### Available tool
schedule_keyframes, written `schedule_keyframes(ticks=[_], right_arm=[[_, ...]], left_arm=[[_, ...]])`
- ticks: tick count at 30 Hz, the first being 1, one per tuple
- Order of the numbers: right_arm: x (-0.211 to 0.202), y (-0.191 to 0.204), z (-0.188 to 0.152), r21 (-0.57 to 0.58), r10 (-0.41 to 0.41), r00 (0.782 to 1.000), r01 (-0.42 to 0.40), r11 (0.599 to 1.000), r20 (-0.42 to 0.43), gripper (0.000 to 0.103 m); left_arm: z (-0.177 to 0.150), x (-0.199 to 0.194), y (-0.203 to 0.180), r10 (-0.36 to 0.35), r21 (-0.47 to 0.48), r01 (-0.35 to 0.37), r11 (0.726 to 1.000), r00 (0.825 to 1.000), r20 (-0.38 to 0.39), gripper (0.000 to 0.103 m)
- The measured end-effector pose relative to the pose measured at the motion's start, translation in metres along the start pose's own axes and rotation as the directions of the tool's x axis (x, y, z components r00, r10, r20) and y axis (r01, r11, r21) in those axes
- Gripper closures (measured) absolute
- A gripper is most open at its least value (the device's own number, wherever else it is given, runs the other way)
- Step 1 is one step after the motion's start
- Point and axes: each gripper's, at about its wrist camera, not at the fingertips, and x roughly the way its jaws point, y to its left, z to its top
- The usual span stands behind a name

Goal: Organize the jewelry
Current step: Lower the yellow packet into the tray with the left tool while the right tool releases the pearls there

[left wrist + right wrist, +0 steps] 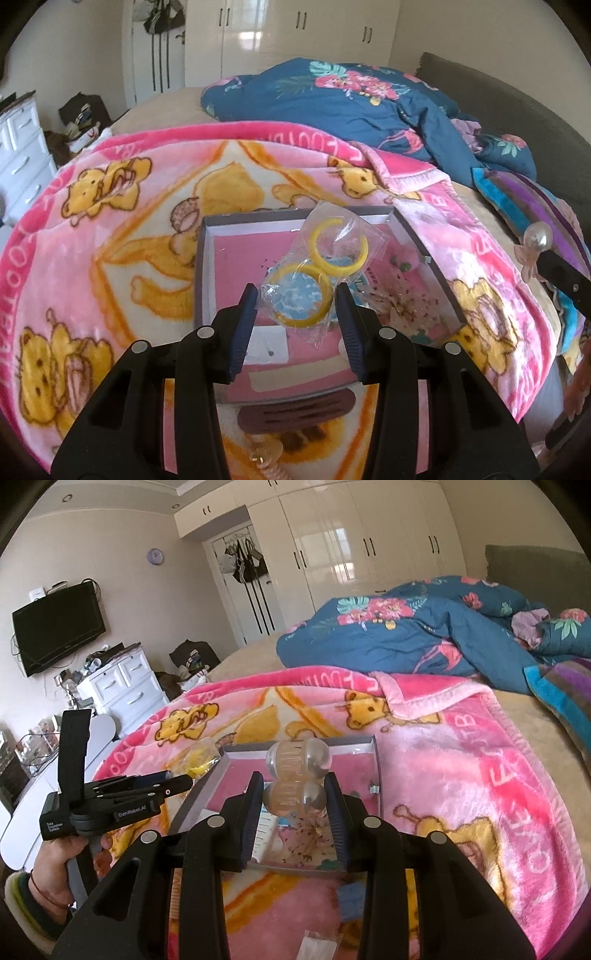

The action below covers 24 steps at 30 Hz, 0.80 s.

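My left gripper (295,295) is shut on a clear plastic bag (325,266) holding two yellow hoop earrings (340,245). It holds the bag above an open grey box (207,258) with a pink floor. My right gripper (293,781) is shut on a translucent claw clip with pearl balls (297,771), also over the box (376,760). In the right wrist view the left gripper (177,781) comes in from the left, held by a hand (55,864), with the yellow bag (201,762) at its tips. The pearl clip (537,238) shows at the right edge of the left wrist view.
The box lies on a pink bear-print blanket (110,258) on a bed. Inside it are a white earring card (267,345) and small blue packets. A brown hair clip (295,410) and a clear packet (317,945) lie in front. A blue floral duvet (351,96) is behind.
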Motion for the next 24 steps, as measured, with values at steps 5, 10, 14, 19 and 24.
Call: schedule_keyframes(ticks=[5, 10, 14, 19, 24], right_arm=[[0.016, -0.009, -0.004, 0.009, -0.018, 1.0, 0.019, 1.0, -0.026, 0.071], [0.033, -0.017, -0.009, 0.011, -0.044, 0.998, 0.045, 0.999, -0.054, 0.071], [0.046, -0.022, -0.016, 0.016, -0.063, 0.995, 0.064, 0.998, -0.08, 0.07], [0.064, -0.027, -0.025, 0.03, -0.078, 0.99, 0.082, 0.996, -0.115, 0.07], [0.075, -0.028, -0.032, 0.044, -0.084, 0.987, 0.09, 0.995, -0.138, 0.07]], left_arm=[[-0.006, 0.021, 0.002, 0.012, -0.013, -0.013, 1.0, 1.0, -0.019, 0.068], [-0.015, 0.04, 0.003, 0.022, -0.011, -0.022, 1.0, 0.999, -0.047, 0.068], [-0.02, 0.051, 0.002, 0.028, 0.0, -0.028, 1.0, 0.997, -0.065, 0.068], [-0.024, 0.058, 0.002, 0.029, 0.008, -0.029, 1.0, 0.997, -0.076, 0.067], [-0.026, 0.06, -0.003, 0.033, 0.036, -0.031, 0.999, 0.997, -0.075, 0.064]])
